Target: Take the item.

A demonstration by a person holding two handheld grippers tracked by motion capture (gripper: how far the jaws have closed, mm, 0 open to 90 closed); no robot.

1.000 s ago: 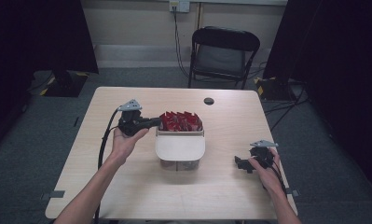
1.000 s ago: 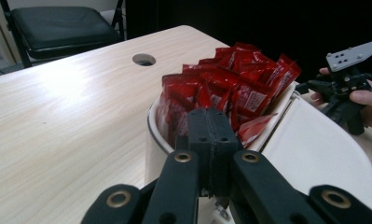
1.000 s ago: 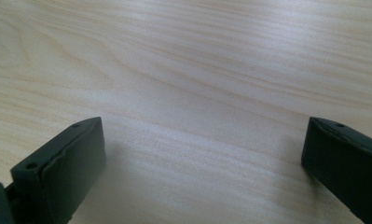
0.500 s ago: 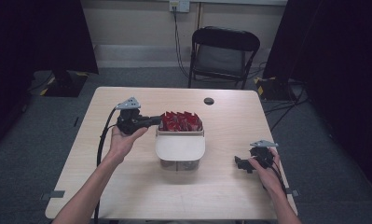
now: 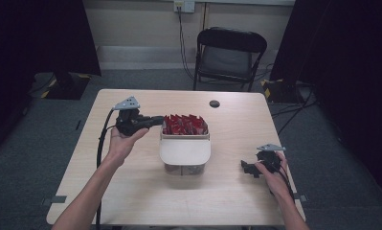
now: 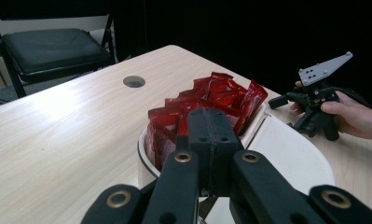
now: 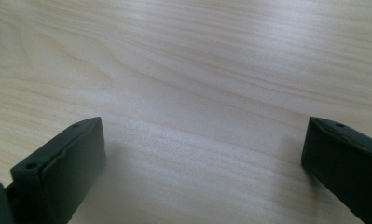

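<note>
Red packets point(image 5: 184, 124) stand packed in white container point(image 5: 185, 152), frame centre. Your left gripper point(image 5: 156, 120) hovers at their left edge, jaws pressed together, empty — spread them before reaching in. Right gripper point(image 5: 246, 168) rests lower right, jaws spread wide over bare table point(image 5: 145, 191).

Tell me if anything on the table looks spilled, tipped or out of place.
Nothing stands out. The red packets stand packed upright in the back of the white container, which sits square on the table. No packets lie loose. The left gripper, jaws shut and empty, is at the packets; the right gripper is open near the table.
</note>
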